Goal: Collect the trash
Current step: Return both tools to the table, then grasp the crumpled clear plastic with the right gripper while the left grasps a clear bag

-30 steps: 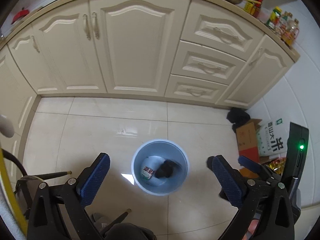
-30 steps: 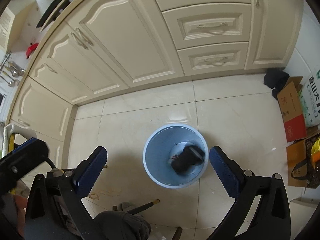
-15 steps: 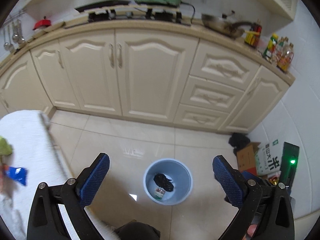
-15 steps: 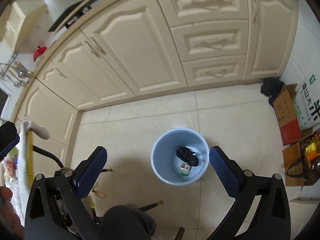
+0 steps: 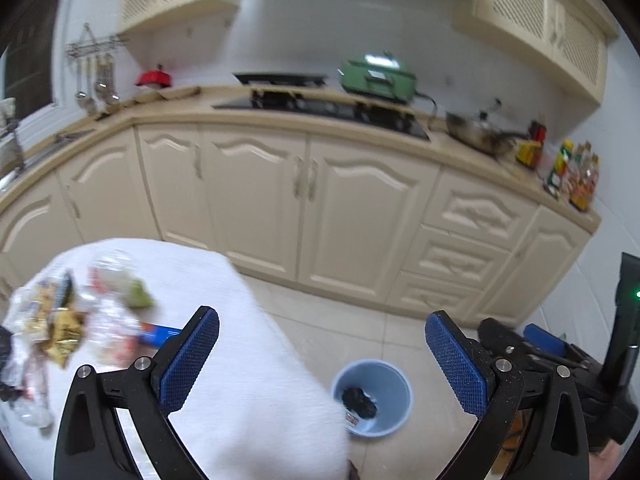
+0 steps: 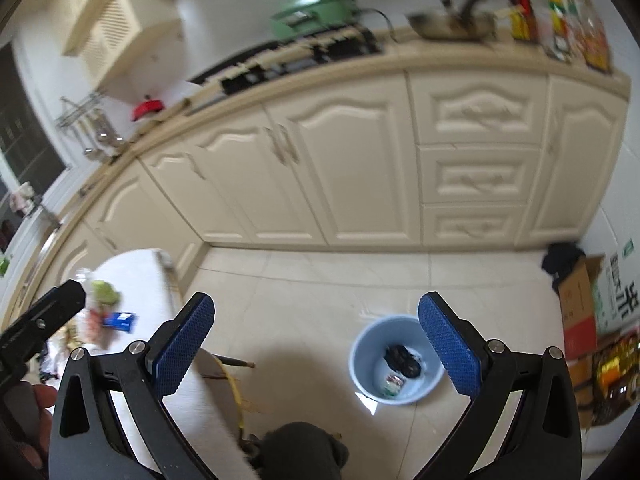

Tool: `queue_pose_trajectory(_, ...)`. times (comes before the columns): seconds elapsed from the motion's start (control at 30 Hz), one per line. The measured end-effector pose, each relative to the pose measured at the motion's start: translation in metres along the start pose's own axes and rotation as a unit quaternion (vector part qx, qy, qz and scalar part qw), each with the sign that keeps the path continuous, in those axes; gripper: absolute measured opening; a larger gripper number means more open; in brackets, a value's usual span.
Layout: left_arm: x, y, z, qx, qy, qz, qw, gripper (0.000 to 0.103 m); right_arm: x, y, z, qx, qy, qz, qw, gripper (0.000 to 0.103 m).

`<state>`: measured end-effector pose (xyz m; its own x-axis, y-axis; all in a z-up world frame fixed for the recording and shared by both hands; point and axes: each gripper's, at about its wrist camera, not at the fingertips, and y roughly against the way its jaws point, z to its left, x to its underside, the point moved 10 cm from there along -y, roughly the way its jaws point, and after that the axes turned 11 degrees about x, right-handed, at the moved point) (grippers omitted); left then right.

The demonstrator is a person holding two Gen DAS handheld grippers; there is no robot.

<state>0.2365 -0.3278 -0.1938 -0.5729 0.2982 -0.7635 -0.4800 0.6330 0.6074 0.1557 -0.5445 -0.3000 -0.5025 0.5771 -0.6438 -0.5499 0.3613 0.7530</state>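
Both the left tongs (image 5: 322,354) and right tongs (image 6: 316,344) are released and empty, held level above the floor, trash (image 5: 80,320) on the table (image 5: 248,380) at lower left, bin (image 5: 394,384) lower centre.

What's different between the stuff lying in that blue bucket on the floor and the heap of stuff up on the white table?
The blue bin holds only two pieces, a black wad and a small printed wrapper; the pile on the white table is many pieces. The binned pieces lie together; the pile sprawls loosely. The pile is colourful, with a blue packet and green scrap. Both look like trash.
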Motion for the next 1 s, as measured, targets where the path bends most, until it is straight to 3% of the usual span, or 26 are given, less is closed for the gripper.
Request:
queue_pose_trajectory(0.27, 0.026, 0.111, 0.038, -0.058, 0.023, -0.068, 0.9957, 0.102, -0.012, 0.058, 0.100, -0.059, 0.068, -0.046, 0.995, 0.103)
queue_pose_trajectory(0.5, 0.071, 0.197, 0.067, -0.123, 0.056, -0.101, 0.9856, 0.102, 0.000, 0.098, 0.180, -0.109, 0.124, -0.072, 0.984, 0.103)
queue_pose_trajectory(0.77, 0.105, 0.264, 0.074, -0.179, 0.090, -0.121, 0.9722, 0.102, 0.029, 0.121, 0.248, -0.147, 0.181, -0.076, 0.969, 0.103)
queue_pose_trajectory(1.0, 0.121, 0.286, 0.066, -0.214, 0.107, -0.120, 0.9634, 0.102, 0.055, 0.129, 0.284, -0.163, 0.217, -0.073, 0.960, 0.103)
